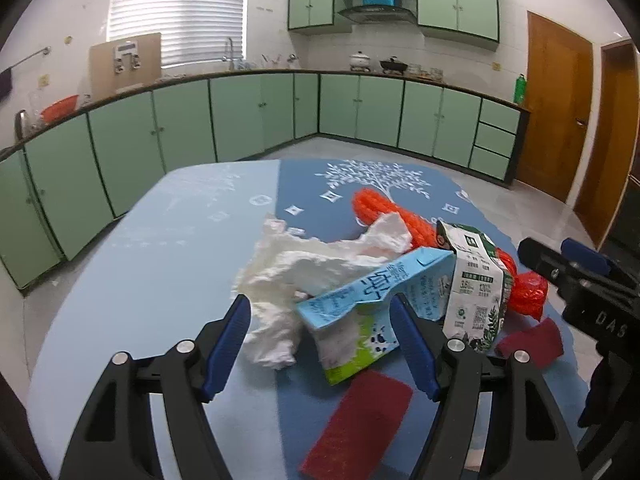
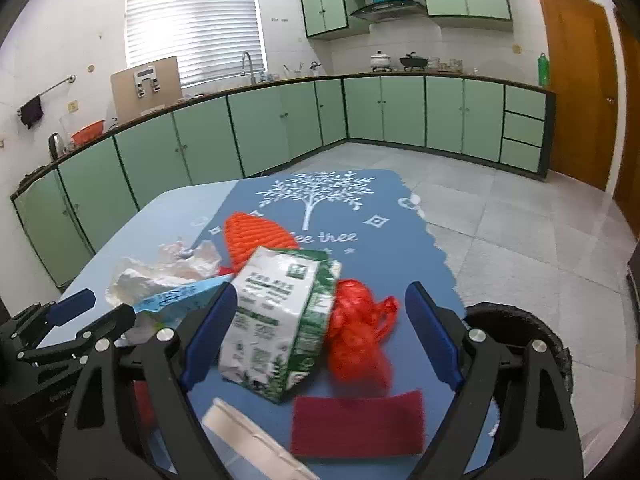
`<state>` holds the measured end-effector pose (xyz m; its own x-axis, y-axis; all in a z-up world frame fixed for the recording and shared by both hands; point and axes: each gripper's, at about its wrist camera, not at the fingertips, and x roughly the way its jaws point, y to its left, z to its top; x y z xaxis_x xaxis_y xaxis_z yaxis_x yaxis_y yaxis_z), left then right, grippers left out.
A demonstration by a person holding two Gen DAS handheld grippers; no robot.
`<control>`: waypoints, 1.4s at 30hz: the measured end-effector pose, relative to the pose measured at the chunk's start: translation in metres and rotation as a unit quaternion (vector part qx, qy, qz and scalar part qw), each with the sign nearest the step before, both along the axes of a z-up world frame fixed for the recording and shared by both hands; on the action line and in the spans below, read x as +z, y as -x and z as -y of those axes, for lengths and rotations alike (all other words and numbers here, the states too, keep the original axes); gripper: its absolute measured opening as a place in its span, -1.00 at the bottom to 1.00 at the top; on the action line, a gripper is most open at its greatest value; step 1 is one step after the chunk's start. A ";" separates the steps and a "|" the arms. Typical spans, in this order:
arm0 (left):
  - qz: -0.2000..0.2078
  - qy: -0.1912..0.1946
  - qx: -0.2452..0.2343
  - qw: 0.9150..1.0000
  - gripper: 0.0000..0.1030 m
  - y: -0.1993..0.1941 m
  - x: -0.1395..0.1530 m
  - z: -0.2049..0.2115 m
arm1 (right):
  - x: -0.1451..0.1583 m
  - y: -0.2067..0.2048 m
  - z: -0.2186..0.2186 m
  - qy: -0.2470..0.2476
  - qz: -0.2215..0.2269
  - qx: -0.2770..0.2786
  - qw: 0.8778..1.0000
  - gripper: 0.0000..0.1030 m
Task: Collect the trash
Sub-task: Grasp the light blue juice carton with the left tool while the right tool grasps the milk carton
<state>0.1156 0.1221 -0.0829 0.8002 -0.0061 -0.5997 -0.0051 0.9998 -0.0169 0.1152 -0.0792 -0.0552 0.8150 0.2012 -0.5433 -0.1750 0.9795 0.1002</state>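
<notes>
On the blue surface [image 1: 168, 240] a heap of trash lies in front of both grippers. The left gripper [image 1: 320, 312] has its jaws apart, and between them sit a crumpled white tissue [image 1: 288, 276] and the end of a flattened light-blue carton [image 1: 360, 300]; its right pad is against or just beside the carton, though I cannot tell whether it presses. A dark red pad [image 1: 360, 424] lies just below these jaws. The right gripper [image 2: 320, 308] also has its jaws apart, and no pad presses on anything. Between them a green-and-white carton [image 2: 276, 320] lies next to the left pad, with a crumpled red plastic bag [image 2: 360, 336] touching its right side, clear of the right pad. Beyond both lies an orange mesh bag [image 2: 256, 236]. A second dark red pad [image 2: 356, 424] lies just below these jaws, and a black bin [image 2: 520, 324] stands outside the right pad, off the surface's edge.
</notes>
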 end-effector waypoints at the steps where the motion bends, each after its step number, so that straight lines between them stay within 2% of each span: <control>1: -0.003 0.000 -0.001 1.000 0.37 -0.002 -0.001 0.001 | -0.001 0.000 0.002 0.001 -0.001 -0.003 1.000 0.63; 3: -0.009 -0.001 -0.003 1.000 0.37 -0.007 -0.006 0.006 | -0.003 -0.001 0.006 0.002 -0.004 -0.005 1.000 0.63; 9: -0.027 0.000 0.002 1.000 -0.39 -0.010 -0.013 0.012 | -0.011 -0.003 0.009 0.004 -0.013 -0.001 1.000 0.64; 10: -0.028 0.001 0.004 1.000 -0.43 -0.008 -0.013 0.014 | -0.012 -0.003 0.010 0.004 -0.013 0.000 1.000 0.64; 24: -0.006 -0.015 0.054 0.998 -0.50 0.021 0.000 0.021 | -0.008 0.007 0.019 -0.003 -0.008 0.007 1.000 0.64; 30: 0.022 -0.020 0.069 0.997 -0.51 0.028 0.009 0.016 | -0.005 0.007 0.008 -0.001 -0.007 0.027 1.000 0.64; 35: 0.004 -0.014 0.067 0.998 -0.52 0.024 0.000 0.011 | -0.011 0.002 -0.011 0.012 -0.018 0.039 0.999 0.64; 38: -0.017 0.004 0.061 0.998 -0.51 0.019 -0.008 0.006 | -0.016 -0.003 -0.019 0.013 -0.029 0.042 0.999 0.64; 41: -0.022 0.015 0.057 0.998 -0.42 0.016 -0.012 -0.002 | -0.017 -0.005 -0.025 0.019 -0.027 0.044 0.998 0.64; 42: -0.022 0.016 0.054 0.998 -0.31 0.014 -0.013 -0.003 | -0.017 -0.006 -0.025 0.020 -0.028 0.043 0.998 0.64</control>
